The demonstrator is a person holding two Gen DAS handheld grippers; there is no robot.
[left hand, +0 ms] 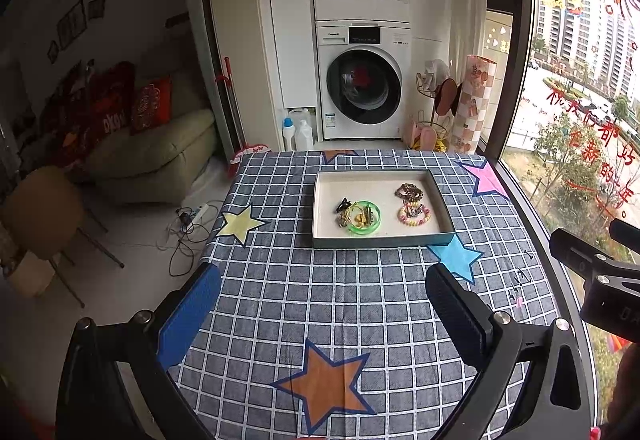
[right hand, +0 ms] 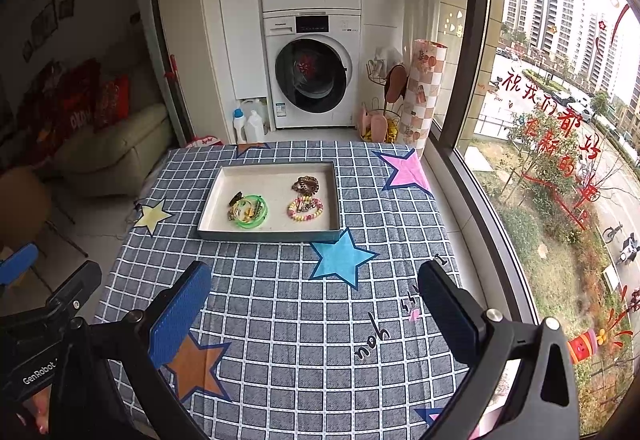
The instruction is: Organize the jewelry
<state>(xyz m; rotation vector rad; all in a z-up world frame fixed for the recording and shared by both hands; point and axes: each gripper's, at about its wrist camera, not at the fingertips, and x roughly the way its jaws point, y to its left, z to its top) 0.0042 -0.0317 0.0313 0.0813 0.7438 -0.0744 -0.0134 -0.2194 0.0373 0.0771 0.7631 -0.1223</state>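
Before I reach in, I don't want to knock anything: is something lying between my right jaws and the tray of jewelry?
Nothing visible does. Only bare checked tablecloth lies between the open right gripper and the tray.

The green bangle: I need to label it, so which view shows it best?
The left wrist view, slightly: the green bangle sits near the middle of the frame in the tray, with small pieces lying across it. The right wrist view shows the same bangle left of centre, equally unobstructed.

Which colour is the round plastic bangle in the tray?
Bright translucent green bangle, clearest in the right wrist view.
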